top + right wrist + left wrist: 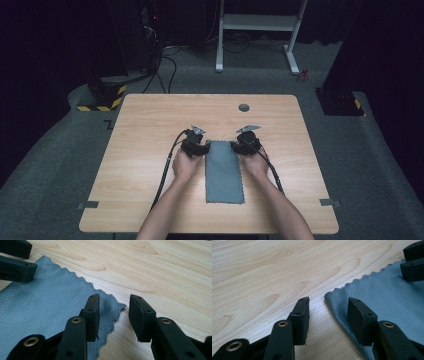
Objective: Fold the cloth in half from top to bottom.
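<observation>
A grey rectangular cloth (224,172) lies flat on the wooden surface (150,130), long axis pointing away from the person — left gripper (328,308) and right gripper (113,308) straddle its far corners, jaws half open, gripping nothing.

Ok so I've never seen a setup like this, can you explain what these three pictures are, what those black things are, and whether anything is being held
A person sits at a wooden table and holds a hand tool with two black jaws in each hand. The wide picture is taken from above, looking down on the table: the left gripper is on the left, the right gripper on the right. The two close pictures come from small cameras riding on those tools, looking along their jaws.

A grey cloth lies flat on the table, running away from the person. Each tool sits at one far corner of it. In the left gripper view the left gripper straddles its corner of the cloth; in the right gripper view the right gripper does the same. Both stand open, so nothing is held yet.
</observation>
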`<act>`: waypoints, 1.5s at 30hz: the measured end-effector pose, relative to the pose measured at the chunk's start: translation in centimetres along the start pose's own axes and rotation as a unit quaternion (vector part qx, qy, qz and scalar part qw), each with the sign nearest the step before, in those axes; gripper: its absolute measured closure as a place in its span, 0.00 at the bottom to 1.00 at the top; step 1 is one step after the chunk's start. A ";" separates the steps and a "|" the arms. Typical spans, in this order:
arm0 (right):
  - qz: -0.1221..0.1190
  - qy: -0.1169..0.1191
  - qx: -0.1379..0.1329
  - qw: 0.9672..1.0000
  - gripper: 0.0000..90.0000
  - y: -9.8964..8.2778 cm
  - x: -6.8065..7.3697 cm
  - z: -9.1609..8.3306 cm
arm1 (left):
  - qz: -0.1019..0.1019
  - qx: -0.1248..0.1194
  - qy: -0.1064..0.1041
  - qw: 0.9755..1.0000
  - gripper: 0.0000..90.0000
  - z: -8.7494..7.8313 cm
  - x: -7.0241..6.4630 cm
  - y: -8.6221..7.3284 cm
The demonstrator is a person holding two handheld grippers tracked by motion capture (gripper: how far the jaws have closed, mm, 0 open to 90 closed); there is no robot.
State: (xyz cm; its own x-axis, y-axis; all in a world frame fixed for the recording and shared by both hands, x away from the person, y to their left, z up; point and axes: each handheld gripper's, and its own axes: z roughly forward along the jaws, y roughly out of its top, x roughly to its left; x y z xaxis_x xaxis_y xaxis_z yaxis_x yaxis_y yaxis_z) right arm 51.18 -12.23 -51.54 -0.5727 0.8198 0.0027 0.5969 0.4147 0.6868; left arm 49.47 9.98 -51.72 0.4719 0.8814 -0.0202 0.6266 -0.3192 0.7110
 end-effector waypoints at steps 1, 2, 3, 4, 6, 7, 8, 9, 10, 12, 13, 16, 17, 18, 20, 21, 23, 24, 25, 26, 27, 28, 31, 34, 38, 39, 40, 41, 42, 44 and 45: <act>0.000 0.000 0.000 1.000 0.69 0.0 0.0 0.0 | 0.000 0.000 0.000 1.000 0.61 0.0 0.0 0.0; 0.000 0.003 0.004 1.000 0.70 0.2 0.0 0.1 | 0.002 0.002 -0.001 1.000 0.61 0.0 0.0 0.1; -0.003 0.005 0.006 1.000 0.73 0.3 0.0 0.1 | 0.004 0.003 -0.002 1.000 0.63 0.0 -0.1 0.2; -0.005 0.009 0.005 1.000 0.76 0.3 0.0 0.1 | 0.005 0.002 -0.003 1.000 0.66 0.1 -0.2 0.2; -0.005 0.021 0.004 1.000 0.87 0.3 0.0 0.1 | 0.008 0.000 -0.011 1.000 0.76 0.1 -0.4 0.1; -0.004 0.026 0.006 1.000 0.90 0.3 -0.1 0.1 | 0.008 0.000 -0.011 1.000 0.78 0.1 -0.4 0.1; 0.003 0.030 0.007 1.000 0.93 0.3 -0.1 0.2 | 0.007 0.000 -0.016 1.000 0.79 0.1 -0.3 0.1; 0.010 0.036 0.009 0.999 0.95 0.4 -0.1 0.2 | 0.005 0.001 -0.022 1.000 0.82 0.1 -0.3 0.2; 0.010 0.036 0.009 0.999 0.95 0.4 -0.1 0.2 | 0.005 0.001 -0.022 1.000 0.85 0.1 -0.3 0.2; 0.015 0.047 0.011 0.999 0.98 0.4 -0.3 0.2 | -0.003 0.003 -0.031 1.000 0.89 0.1 -0.2 0.3; 0.016 0.047 0.010 0.999 0.99 0.4 -0.3 0.2 | -0.009 0.004 -0.045 0.999 0.96 0.2 -0.1 0.3; 0.001 0.030 0.009 1.000 0.99 0.4 0.2 0.1 | -0.010 0.007 -0.052 0.999 0.98 0.2 0.1 0.4; 0.000 0.029 0.009 1.000 0.99 0.4 0.2 0.1 | -0.016 0.011 -0.059 0.998 0.99 0.2 0.2 0.5; 0.002 0.030 0.007 1.000 1.00 0.4 0.1 0.0 | -0.018 0.014 -0.064 0.998 0.99 0.3 0.4 0.6; 0.003 0.034 0.002 0.999 1.00 0.5 0.0 -0.3 | -0.009 0.012 -0.069 0.997 0.99 0.2 0.5 0.5; 0.004 0.037 -0.002 0.999 1.00 0.5 0.0 -0.5 | -0.008 0.011 -0.070 0.997 0.99 0.2 0.4 0.5; 0.000 0.041 -0.010 0.999 1.00 0.7 -0.1 -1.0 | -0.006 0.006 -0.071 0.997 0.99 0.0 0.5 0.6; 0.000 0.040 -0.012 0.999 1.00 0.8 0.0 -1.2 | -0.006 0.006 -0.071 0.997 0.99 0.0 0.5 0.6; -0.005 0.039 -0.015 0.999 1.00 0.9 0.0 -1.4 | -0.006 0.002 -0.072 0.997 0.99 -0.1 0.5 0.7; -0.005 0.039 -0.015 0.999 1.00 0.9 0.0 -1.4 | -0.008 -0.004 -0.075 0.997 0.99 -0.3 0.5 0.8; -0.004 0.039 -0.017 0.999 1.00 0.9 0.0 -1.6 | -0.007 -0.007 -0.076 0.997 0.99 -0.5 0.6 0.9; -0.006 0.040 -0.020 0.999 1.00 1.0 -0.1 -1.8 | -0.005 -0.012 -0.077 0.997 0.99 -0.8 0.6 1.1; 0.000 0.043 -0.029 0.999 1.00 1.2 -0.3 -2.3 | 0.003 -0.016 -0.077 0.997 0.99 -1.2 0.7 1.7; -0.002 0.041 -0.032 0.999 1.00 1.4 -0.4 -2.5 | 0.015 -0.016 -0.073 0.997 0.99 -1.4 0.7 2.2; 0.013 0.042 -0.050 0.998 1.00 1.6 -1.1 -3.2 | 0.018 -0.030 -0.078 0.996 0.99 -1.9 0.6 3.6; 0.014 0.042 -0.047 0.998 1.00 1.8 -1.3 -3.3 | 0.018 -0.030 -0.078 0.996 0.99 -1.9 0.6 3.6; 0.013 0.040 -0.046 0.998 1.00 2.1 -1.4 -3.5 | 0.012 -0.033 -0.082 0.996 0.99 -2.1 0.7 4.0; 0.013 0.041 -0.049 0.998 1.00 2.4 -1.4 -3.7 | 0.016 -0.030 -0.078 0.996 0.99 -2.1 0.8 4.2; 0.013 0.040 -0.057 0.997 1.00 2.6 -1.5 -4.0 | 0.012 -0.030 -0.076 0.997 0.99 -2.1 0.7 4.3; 0.010 0.038 -0.058 0.998 1.00 2.7 -1.3 -4.2 | 0.010 -0.030 -0.076 0.997 0.99 -2.2 0.7 4.4; 0.010 0.038 -0.058 0.998 1.00 2.7 -1.3 -4.2 | 0.010 -0.030 -0.076 0.997 0.99 -2.2 0.7 4.4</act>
State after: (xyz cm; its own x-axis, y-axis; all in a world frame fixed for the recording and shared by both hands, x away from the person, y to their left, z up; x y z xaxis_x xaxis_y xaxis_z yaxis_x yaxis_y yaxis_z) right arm 51.18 -13.81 -46.65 -0.6048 0.7934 0.0690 0.5421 0.3467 0.7654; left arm 51.21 9.96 -47.06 0.5748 0.8112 -0.1079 0.5800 -0.3108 0.7530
